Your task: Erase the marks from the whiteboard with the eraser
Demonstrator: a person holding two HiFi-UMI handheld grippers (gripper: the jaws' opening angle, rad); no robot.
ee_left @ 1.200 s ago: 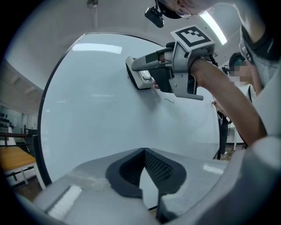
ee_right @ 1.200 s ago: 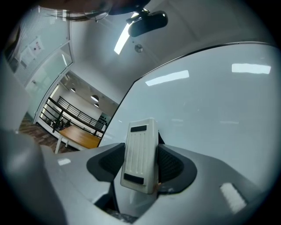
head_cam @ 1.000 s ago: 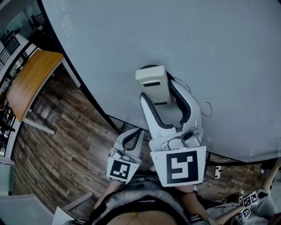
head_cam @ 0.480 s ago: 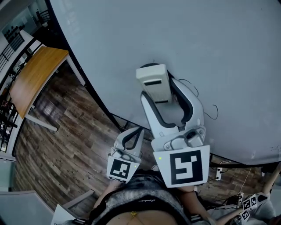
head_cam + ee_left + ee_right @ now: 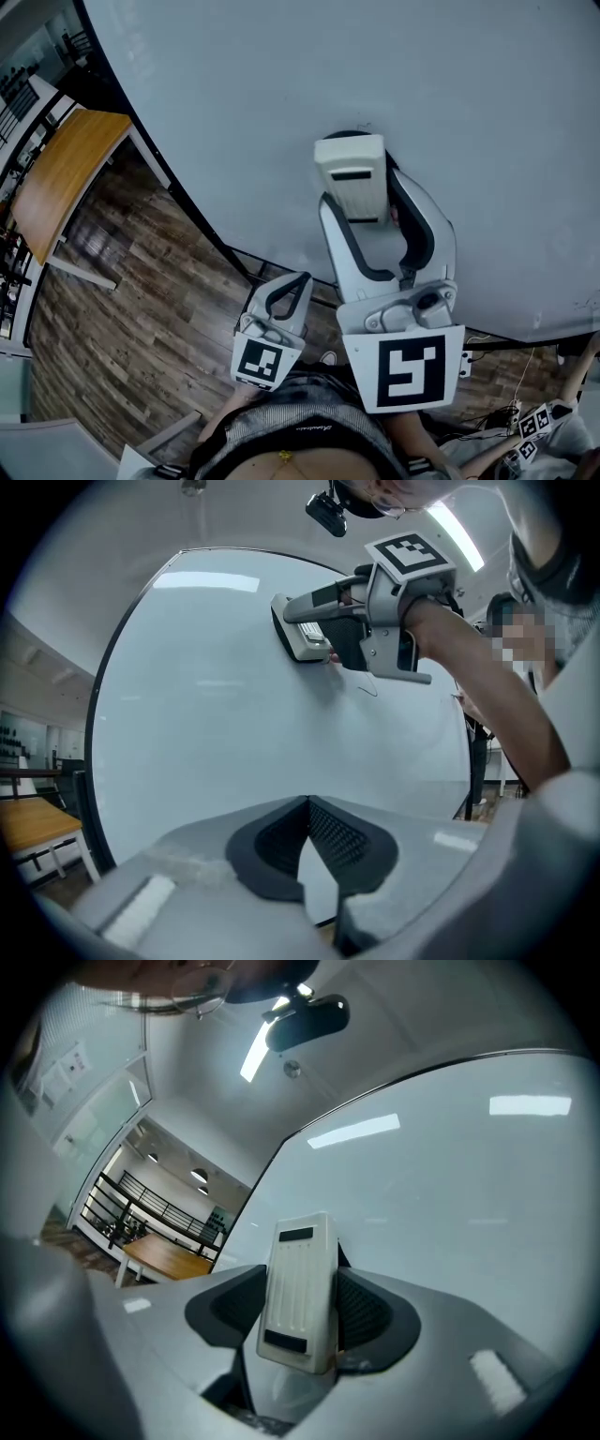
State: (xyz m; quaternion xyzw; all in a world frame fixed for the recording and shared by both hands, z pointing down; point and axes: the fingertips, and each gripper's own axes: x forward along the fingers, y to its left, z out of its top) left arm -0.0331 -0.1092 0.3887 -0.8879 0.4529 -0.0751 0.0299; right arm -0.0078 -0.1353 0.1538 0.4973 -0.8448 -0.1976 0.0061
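Observation:
The whiteboard [image 5: 375,75] fills the upper part of the head view. A cream eraser [image 5: 352,176] lies flat against it, and my right gripper [image 5: 364,192] is shut on its sides. In the right gripper view the eraser [image 5: 300,1293] stands between the two dark pads. The left gripper view shows that eraser [image 5: 300,636] pressed to the board, with a faint thin mark [image 5: 366,688] just below it. My left gripper [image 5: 286,292] hangs lower, off the board's bottom edge, with its jaws touching and nothing in them [image 5: 307,806].
A wooden table [image 5: 61,173] stands on the plank floor [image 5: 141,300] at the left. The board's black frame [image 5: 178,192] runs diagonally. Cables and another marker-tagged device [image 5: 532,433] lie at the bottom right.
My right gripper has slid the eraser to the right across the board. The thin squiggles seen beside it earlier no longer show. The left gripper has stayed put.

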